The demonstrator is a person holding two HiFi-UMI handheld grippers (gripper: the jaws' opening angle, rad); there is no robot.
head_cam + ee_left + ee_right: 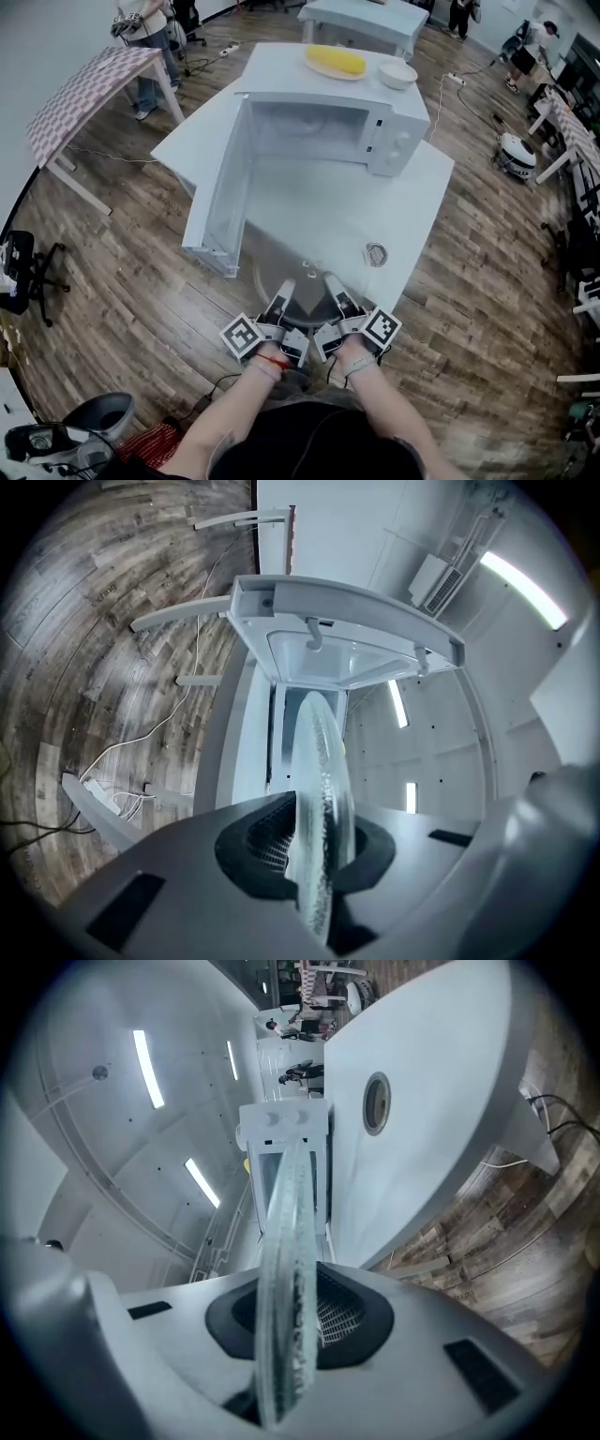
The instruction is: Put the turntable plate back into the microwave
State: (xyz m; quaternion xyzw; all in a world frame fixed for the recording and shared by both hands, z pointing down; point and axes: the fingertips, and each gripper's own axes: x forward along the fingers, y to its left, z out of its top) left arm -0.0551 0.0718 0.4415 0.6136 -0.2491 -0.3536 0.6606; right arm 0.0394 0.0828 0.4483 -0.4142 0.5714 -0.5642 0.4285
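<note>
Head view: glass turntable plate (pixel 305 270) at the white table's (pixel 412 206) near edge, before the open-doored microwave (pixel 392 141); left gripper view: left gripper (pixel 284 287) jaws clamped on its rim; right gripper view: right gripper (pixel 330 281) jaws clamped likewise.

The turntable plate (pixel 323 789) is clear glossy glass, its rim pebbled; the microwave (pixel 398 141) is smooth white, faintly glossy; the surface (pixel 319 211) is matt white; the floor (pixel 122 253) is grained wood.
</note>
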